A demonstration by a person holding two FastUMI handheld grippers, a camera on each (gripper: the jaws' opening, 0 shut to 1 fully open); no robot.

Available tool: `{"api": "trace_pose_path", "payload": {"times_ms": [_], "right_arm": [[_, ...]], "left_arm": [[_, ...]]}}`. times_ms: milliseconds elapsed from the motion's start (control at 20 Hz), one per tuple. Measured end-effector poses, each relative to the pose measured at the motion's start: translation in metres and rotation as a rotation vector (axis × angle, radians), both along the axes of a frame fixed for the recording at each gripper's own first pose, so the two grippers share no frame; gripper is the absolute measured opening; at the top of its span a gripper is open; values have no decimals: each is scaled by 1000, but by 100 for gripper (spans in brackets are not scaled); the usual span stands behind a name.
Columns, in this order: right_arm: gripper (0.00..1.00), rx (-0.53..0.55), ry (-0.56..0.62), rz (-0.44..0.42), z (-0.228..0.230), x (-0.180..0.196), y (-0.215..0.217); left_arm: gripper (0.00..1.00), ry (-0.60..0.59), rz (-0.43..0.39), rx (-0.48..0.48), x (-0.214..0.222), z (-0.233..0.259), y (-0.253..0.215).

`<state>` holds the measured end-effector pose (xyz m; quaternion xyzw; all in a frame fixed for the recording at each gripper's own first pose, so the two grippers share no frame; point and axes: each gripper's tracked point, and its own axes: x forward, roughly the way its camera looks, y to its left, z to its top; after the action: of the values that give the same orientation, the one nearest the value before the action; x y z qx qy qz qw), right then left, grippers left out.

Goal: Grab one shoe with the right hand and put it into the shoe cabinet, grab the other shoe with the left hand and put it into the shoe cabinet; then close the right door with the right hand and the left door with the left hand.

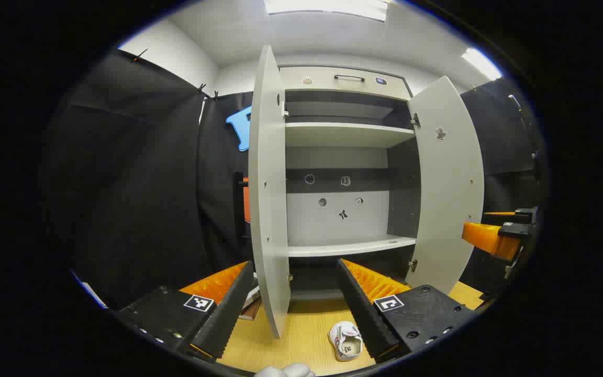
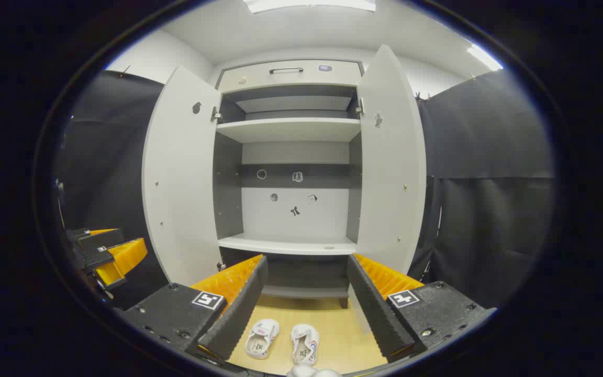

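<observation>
While both sets of jaws stand spread wide with nothing between them, the two shoes lie on the wooden tabletop [image 2: 333, 330] in front of the shoe cabinet [image 2: 291, 157]. In the right gripper view the right gripper [image 2: 301, 303] is held above the pair: the left-hand shoe [image 2: 261, 337] and the right-hand shoe [image 2: 305, 343] lie side by side, just apart, openings up, framed between its fingers but not touched by them. In the left gripper view the left gripper [image 1: 296, 309] hangs over the tabletop too, one shoe [image 1: 345, 340] lying just beside its right finger (contact cannot be judged).

Beyond them the cabinet stands open. Its left door [image 2: 181, 178] and right door [image 2: 390, 162] are both swung outward, and the lower shelf [image 2: 286, 245] and the upper shelf [image 2: 288, 129] are bare, with small stickers on the back panel. A drawer with a dark handle [image 2: 286, 69] runs across the top. In the right gripper view the left gripper shows at the far left edge, well apart from the shoes.
</observation>
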<state>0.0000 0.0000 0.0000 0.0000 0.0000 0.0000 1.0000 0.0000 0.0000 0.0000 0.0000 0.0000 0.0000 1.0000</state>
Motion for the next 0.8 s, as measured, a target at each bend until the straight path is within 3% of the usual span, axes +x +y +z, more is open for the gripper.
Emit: {"api": "trace_pose_path", "payload": {"times_ms": [100,200,250,350,500,800], "right_arm": [[99,-1,6,1,-2,1,1],[94,-9,10,0,-5,3,2],[99,-13,13,1,-7,4,3],[94,-17,18,2,-9,4,4],[99,-12,33,-4,-17,6,3],[99,-1,208,5,-94,9,8]], "left_arm": [[95,6,9,2,1,-3,5],[95,8,16,8,2,-5,7],[95,10,17,11,2,-5,7],[95,10,16,15,1,-5,8],[95,11,11,12,1,-7,7],[95,10,11,16,0,-6,8]]}}
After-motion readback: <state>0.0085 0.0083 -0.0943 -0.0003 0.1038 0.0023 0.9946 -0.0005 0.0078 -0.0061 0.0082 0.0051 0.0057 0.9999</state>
